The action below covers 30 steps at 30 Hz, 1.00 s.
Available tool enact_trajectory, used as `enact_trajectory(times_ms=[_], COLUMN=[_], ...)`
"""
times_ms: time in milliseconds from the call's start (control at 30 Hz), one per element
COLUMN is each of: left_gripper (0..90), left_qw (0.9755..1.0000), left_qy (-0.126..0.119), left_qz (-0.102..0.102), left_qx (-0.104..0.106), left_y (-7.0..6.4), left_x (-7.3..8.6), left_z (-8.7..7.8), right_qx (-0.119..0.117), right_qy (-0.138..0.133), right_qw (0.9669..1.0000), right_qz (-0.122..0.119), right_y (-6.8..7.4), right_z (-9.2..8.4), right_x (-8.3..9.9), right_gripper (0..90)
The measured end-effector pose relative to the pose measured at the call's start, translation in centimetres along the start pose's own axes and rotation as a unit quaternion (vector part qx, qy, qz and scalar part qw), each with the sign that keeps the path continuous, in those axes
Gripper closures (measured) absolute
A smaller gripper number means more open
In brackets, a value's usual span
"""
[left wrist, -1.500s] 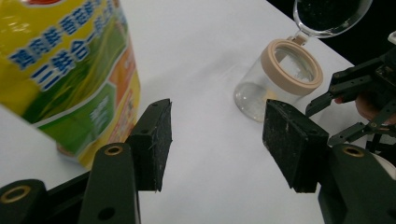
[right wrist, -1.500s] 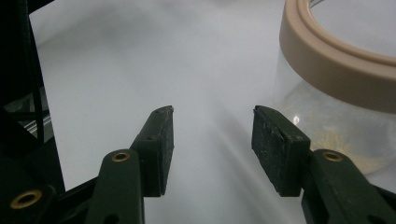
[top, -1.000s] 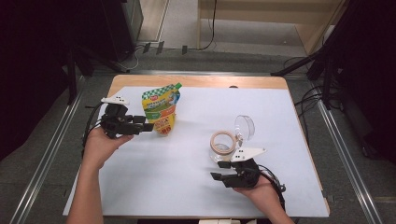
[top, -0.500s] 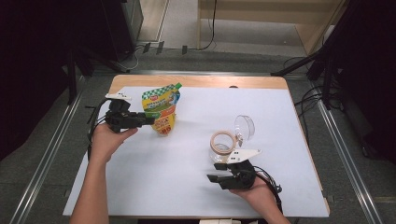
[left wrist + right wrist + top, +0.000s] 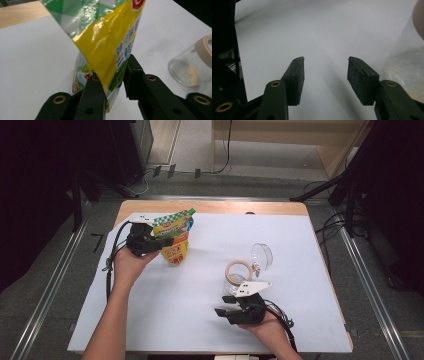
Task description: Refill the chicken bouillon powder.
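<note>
High view. A white sheet [image 5: 165, 315] covers most of a wooden table [image 5: 215, 207]. At the near left of the sheet's far edge, the left gripper [image 5: 167, 241] meets a standing pouch [image 5: 175, 236], yellow below and green-checked at its top, which leans slightly; the person's left hand [image 5: 127, 265] holds the gripper level, its cable trailing toward the table's left edge. At the near right, the right gripper [image 5: 220, 312] lies low over the sheet in the right hand [image 5: 270, 325], jaws pointing toward the left of the frame, with a grey plate [image 5: 252, 287] on top. Just beyond it lies a glass jar [image 5: 250, 265] on its side, its tan lid toward the gripper (whether jar and plate touch cannot be told).

Left gripper view. Both black jaws have just been closing on the pouch [image 5: 107, 50]; its lower edge passes between the pads and both pads press on the foil, which creases above them. The jar [image 5: 192, 67], with a little pale powder inside, lies well apart at the right.

Right gripper view. The jaws stand parted over bare sheet [image 5: 324, 32] with nothing between them. The jar's glass wall [image 5: 407, 62] rises just beside the right-hand jaw, outside the gap.
</note>
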<state>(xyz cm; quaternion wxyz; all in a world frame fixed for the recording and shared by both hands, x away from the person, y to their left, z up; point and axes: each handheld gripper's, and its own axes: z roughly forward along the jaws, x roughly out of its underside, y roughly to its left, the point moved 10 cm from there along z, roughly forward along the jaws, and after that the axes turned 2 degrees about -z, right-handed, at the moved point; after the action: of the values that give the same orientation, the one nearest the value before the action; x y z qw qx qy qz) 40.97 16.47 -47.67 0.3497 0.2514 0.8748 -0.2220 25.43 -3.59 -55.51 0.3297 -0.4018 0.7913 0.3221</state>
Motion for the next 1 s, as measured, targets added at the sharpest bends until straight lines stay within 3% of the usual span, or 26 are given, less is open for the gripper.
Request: enact_trajectory(times_ms=[133, 333, 567, 867, 1000], left_gripper=[88.1, 90.0, 90.0, 90.0, 90.0], left_qw=[1.0000, 0.9999, 0.9992, 0.9968, 0.9951], left_qy=[0.006, 0.014, 0.017, 0.012, 0.020], left_qz=[-0.001, 0.007, 0.006, 0.022, 0.032], left_qx=[0.004, -0.001, 0.036, 0.076, 0.091], left_y=[-0.3, -0.8, -2.2, -5.5, -6.9], left_x=[0.1, 0.0, -0.3, -0.7, -0.7], left_z=[0.0, -0.4, -1.3, -3.8, -4.6], right_qx=[0.004, 0.005, 0.005, 0.007, 0.011], right_qy=[-0.014, -0.010, -0.013, -0.015, -0.015], right_qw=[0.9999, 0.9999, 0.9999, 0.9999, 0.9998], right_qz=[-0.004, -0.007, -0.004, 0.002, -0.001], right_y=[0.1, 0.2, 0.0, -0.5, -0.6], right_z=[0.7, 1.4, 1.3, 1.1, 1.2], right_x=[-0.6, -0.4, -0.3, -0.4, -0.4], right_gripper=[48.9, 48.9, 48.9, 48.9, 50.0])
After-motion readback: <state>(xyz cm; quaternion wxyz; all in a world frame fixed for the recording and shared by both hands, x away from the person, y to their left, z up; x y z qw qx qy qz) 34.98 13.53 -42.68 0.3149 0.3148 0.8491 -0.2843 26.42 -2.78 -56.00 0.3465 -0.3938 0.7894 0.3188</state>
